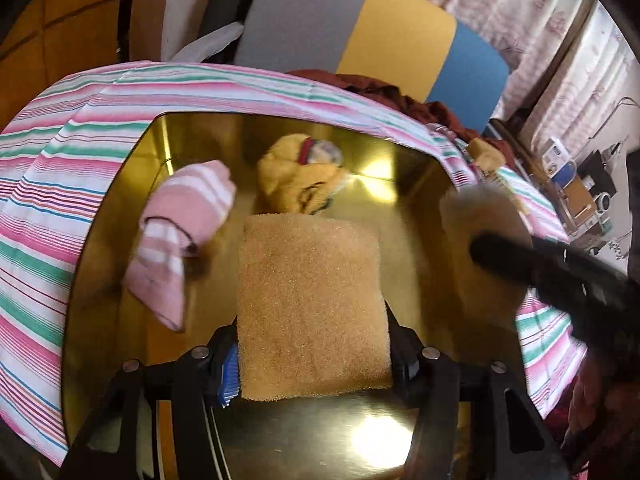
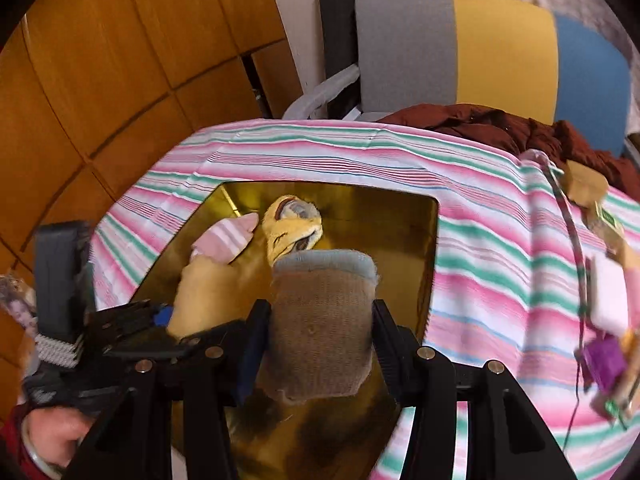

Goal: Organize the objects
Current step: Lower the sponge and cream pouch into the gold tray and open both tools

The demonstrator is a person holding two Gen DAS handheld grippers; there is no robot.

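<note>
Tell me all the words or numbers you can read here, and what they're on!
None can be read.
The small packets at the edge of the striped cloth may carry print, but it is too blurred.
The sponge, socks and gold tin show no writing.

Both wrist cams close, angled down into gold tray (image 1: 120,200), shared: tray (image 2: 400,216), striped cloth (image 1: 40,184), chair (image 2: 500,48)
</note>
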